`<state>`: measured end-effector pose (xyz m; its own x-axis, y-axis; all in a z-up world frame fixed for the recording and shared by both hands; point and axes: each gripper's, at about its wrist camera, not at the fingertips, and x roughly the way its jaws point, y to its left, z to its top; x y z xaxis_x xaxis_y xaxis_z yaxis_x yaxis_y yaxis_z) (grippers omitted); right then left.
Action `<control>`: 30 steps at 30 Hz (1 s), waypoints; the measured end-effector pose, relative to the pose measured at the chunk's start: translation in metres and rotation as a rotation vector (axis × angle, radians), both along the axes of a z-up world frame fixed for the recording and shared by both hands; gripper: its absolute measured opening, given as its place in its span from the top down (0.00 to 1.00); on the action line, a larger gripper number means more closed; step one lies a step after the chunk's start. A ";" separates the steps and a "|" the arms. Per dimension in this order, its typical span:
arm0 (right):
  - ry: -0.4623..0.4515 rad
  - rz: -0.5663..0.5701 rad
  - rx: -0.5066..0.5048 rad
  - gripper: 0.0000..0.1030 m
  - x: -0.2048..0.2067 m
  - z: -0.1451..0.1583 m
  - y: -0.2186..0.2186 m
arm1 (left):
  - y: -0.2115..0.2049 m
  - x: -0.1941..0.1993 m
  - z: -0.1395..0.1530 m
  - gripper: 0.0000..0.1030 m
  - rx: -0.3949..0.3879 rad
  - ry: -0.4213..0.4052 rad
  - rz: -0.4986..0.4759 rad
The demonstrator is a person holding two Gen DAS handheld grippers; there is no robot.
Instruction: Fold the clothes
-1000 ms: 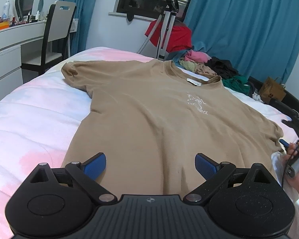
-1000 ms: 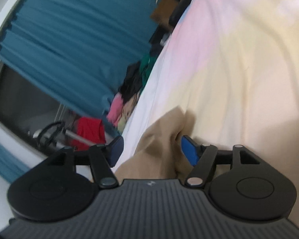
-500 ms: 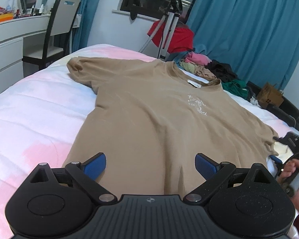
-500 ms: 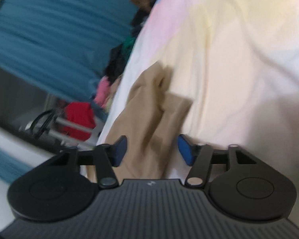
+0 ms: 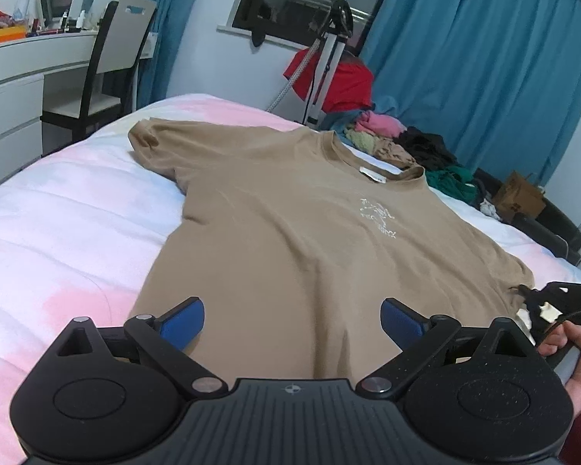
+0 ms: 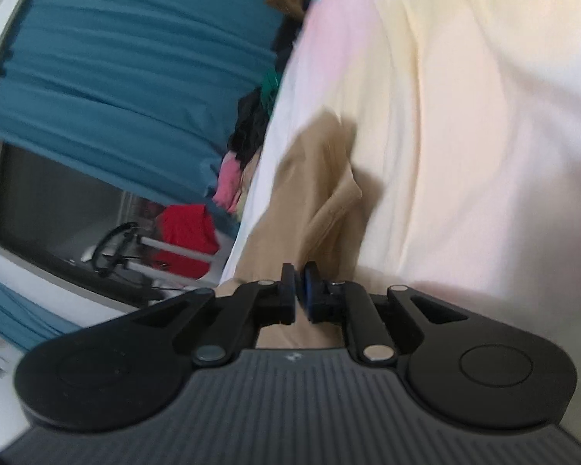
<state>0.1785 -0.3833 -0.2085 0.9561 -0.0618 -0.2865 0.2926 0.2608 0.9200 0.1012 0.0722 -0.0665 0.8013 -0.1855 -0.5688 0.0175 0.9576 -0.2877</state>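
My right gripper (image 6: 299, 287), wide a second ago, is closing onto the sleeve of the tan T-shirt (image 5: 329, 240) spread flat on the bed (image 5: 58, 232), while my left gripper (image 5: 292, 319) gapes above its hem, so folding can start.

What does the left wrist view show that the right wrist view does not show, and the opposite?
Only the left wrist view shows the whole tan T-shirt spread flat on the bed, its white chest print, the chair, and the left gripper open above the hem.

Only the right wrist view shows the right gripper closing, its pads pinching the bunched sleeve.

Both show the shirt, the pale bedding, the blue curtain, the window, the red garment and the clothes pile.
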 end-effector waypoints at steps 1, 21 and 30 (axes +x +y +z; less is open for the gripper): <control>-0.005 0.005 0.015 0.86 0.002 -0.004 0.001 | 0.001 0.001 0.000 0.04 -0.010 0.006 0.003; 0.136 -0.026 -0.218 0.18 0.021 0.023 0.029 | -0.006 0.022 -0.017 0.04 0.006 -0.065 -0.054; 0.067 -0.093 -0.298 0.17 0.061 0.020 -0.007 | 0.002 0.020 -0.014 0.04 -0.040 -0.075 -0.037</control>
